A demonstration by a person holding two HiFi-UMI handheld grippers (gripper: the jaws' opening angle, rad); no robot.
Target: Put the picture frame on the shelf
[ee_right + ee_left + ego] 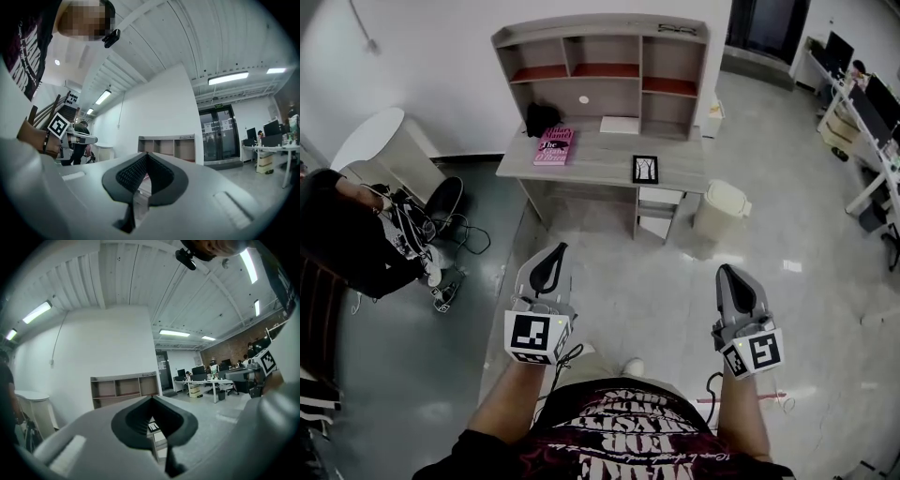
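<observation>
The black picture frame (645,169) lies flat on the right part of the grey desk (600,164), and a small piece of it (153,426) shows between the jaws in the left gripper view. The shelf unit (602,75) stands at the back of the desk, with open compartments. It also shows ahead as the shelf (124,387) and the shelf (166,146) in the two gripper views. My left gripper (553,253) and right gripper (727,274) hang over the floor well short of the desk. Both are shut and hold nothing.
A pink book (554,145), a black object (542,119) and a white flat item (620,124) lie on the desk. A white bin (721,209) stands at its right. Cables (441,234), a white round table (370,136) and a person (333,225) are at the left. Office desks (862,112) are at the far right.
</observation>
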